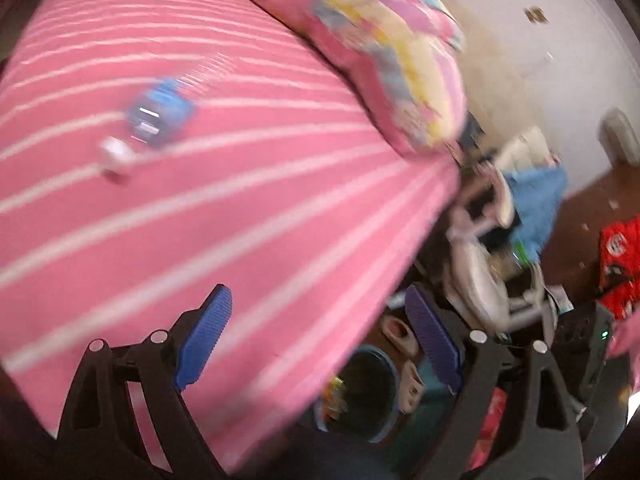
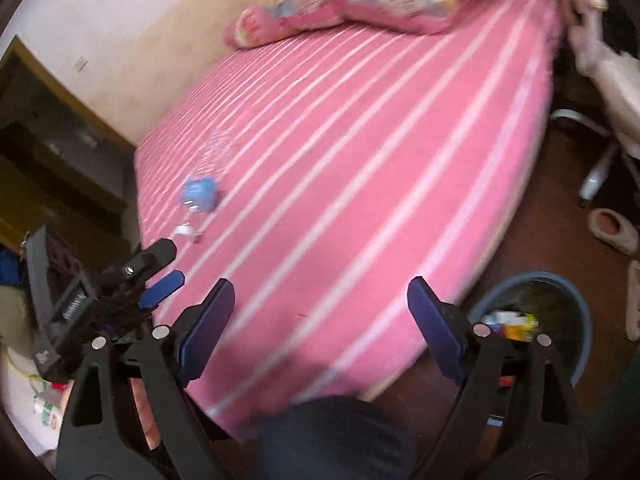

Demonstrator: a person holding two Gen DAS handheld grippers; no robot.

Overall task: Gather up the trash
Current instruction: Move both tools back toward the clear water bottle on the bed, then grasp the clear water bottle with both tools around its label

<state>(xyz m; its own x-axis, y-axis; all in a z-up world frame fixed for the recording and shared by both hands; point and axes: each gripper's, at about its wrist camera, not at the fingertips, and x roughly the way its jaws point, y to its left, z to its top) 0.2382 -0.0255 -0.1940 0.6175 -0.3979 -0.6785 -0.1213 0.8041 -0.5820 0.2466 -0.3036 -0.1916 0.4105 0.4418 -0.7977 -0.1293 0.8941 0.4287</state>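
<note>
Motion blur smears both views, so the blue wrapper (image 1: pixel 162 110) and the small white scrap (image 1: pixel 116 156) beside it on the bed (image 1: pixel 248 208) cannot be identified. The right gripper's arm covers part of the bin (image 2: pixel 576 300), and its contents (image 2: pixel 516 326) are too blurred to name

Left gripper (image 1: pixel 318 334) spread wide over the pink white-striped bed (image 1: pixel 240 208).
A blurred blue wrapper (image 1: pixel 162 112) and small white scrap (image 1: pixel 116 158) lie upper left; a round blue-rimmed bin (image 1: pixel 366 396) sits low centre.
</note>
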